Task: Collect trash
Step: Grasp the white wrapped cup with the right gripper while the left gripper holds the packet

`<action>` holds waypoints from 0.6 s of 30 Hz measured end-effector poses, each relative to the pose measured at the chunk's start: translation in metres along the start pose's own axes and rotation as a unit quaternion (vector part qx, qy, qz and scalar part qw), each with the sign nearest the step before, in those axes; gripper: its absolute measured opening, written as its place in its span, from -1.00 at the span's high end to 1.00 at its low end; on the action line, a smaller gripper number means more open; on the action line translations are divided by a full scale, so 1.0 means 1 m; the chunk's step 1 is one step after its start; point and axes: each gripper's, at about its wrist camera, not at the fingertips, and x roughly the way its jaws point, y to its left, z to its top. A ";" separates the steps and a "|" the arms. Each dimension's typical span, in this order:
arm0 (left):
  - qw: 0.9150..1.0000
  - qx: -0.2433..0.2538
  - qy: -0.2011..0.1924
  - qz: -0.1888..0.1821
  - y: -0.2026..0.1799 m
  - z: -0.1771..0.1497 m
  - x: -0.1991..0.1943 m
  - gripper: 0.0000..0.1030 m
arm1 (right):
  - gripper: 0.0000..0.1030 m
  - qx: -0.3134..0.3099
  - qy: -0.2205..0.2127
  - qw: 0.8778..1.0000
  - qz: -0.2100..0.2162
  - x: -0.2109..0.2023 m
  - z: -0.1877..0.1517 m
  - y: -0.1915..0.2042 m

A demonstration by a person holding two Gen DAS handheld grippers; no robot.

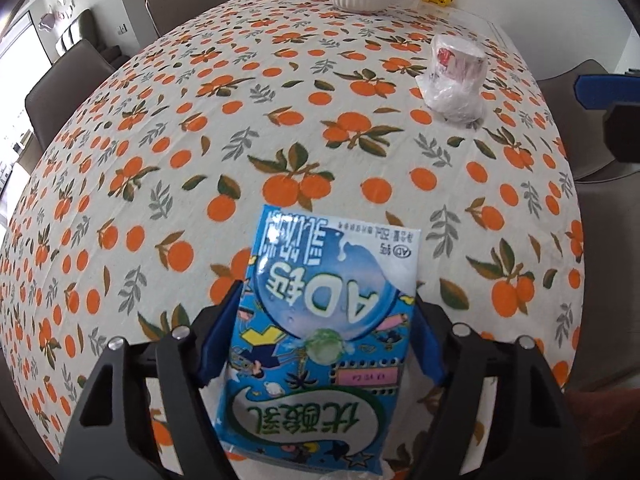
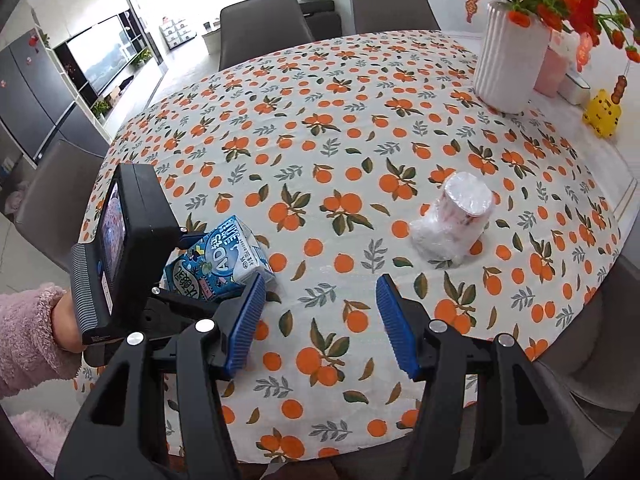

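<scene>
Milk carton [image 1: 320, 328] lies flat on bench [image 1: 280, 120], long axis along left hand-held gripper [image 1: 320, 344], between its pads, contact unclear. Right hand-held gripper [image 2: 320, 328] half-wide, empty; wrapped cup [image 2: 452, 220] ahead-right.

Blue drink carton [image 1: 320, 320] between left gripper [image 1: 320, 344] fingers [image 1: 218, 344], orange-print tablecloth [image 1: 240, 120]

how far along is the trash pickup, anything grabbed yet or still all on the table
Nothing looks collected yet, and no bin shows in either view. In hand: the left gripper has the blue milk carton between its pads, apparently gripped, though the carton still seems to lie on the tablecloth. Left: the plastic-wrapped cup lies untouched further along the table, with the right gripper open and empty, pointed towards it.
</scene>
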 end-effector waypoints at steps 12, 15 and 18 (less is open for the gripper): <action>0.998 0.034 -0.033 -0.030 -0.029 0.090 0.022 -0.42 | -0.11 0.076 -0.014 0.996 -0.052 0.034 0.020 -0.089; 0.998 0.038 -0.034 -0.033 -0.032 0.103 0.030 -0.42 | -0.17 0.083 -0.017 0.995 -0.059 0.050 0.031 -0.101; 0.998 0.040 -0.031 -0.034 -0.031 0.114 0.040 -0.42 | -0.17 0.091 -0.013 0.994 -0.061 0.068 0.040 -0.112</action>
